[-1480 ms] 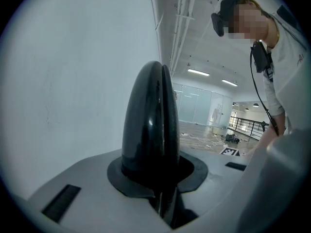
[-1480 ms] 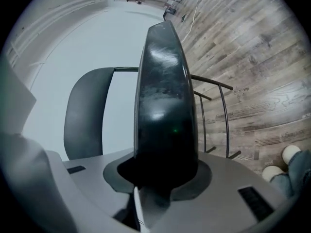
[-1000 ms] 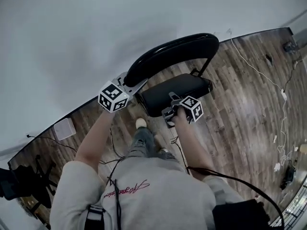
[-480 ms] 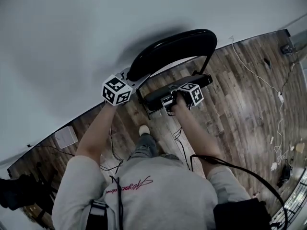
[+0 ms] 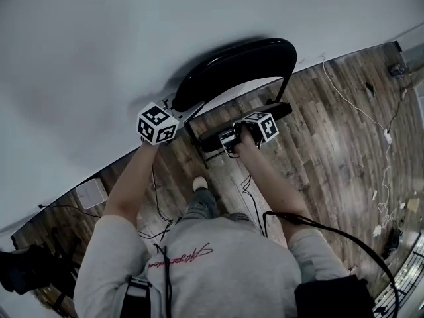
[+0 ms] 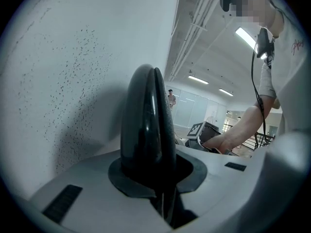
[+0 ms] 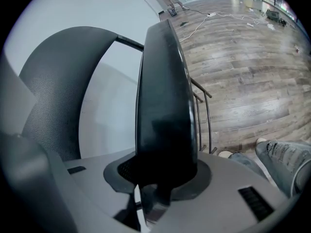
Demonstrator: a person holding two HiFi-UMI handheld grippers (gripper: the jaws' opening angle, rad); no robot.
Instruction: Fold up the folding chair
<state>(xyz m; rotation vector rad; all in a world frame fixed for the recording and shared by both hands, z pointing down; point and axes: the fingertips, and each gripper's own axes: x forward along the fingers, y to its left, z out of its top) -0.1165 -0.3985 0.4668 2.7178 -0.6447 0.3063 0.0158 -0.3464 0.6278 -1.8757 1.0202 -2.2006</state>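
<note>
While the left gripper (image 5: 177, 108) clamps one end of the backrest (image 5: 238, 63) of the chair (image 5: 286, 87) by the wall (image 5: 132, 32), the right gripper (image 5: 232, 138) pinches the front edge of the seat (image 5: 278, 109), which is tipped steeply up just in front of that backrest.

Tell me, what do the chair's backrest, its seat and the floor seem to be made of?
Backrest: black, probably moulded plastic or vinyl; fine pebbled grain in the right gripper view, soft sheen. Seat: black, smooth, slightly glossy, likely vinyl over padding, though unsure. Floor: brown planks with grain and seams; wood or wood-look laminate, semi-matt.
</note>
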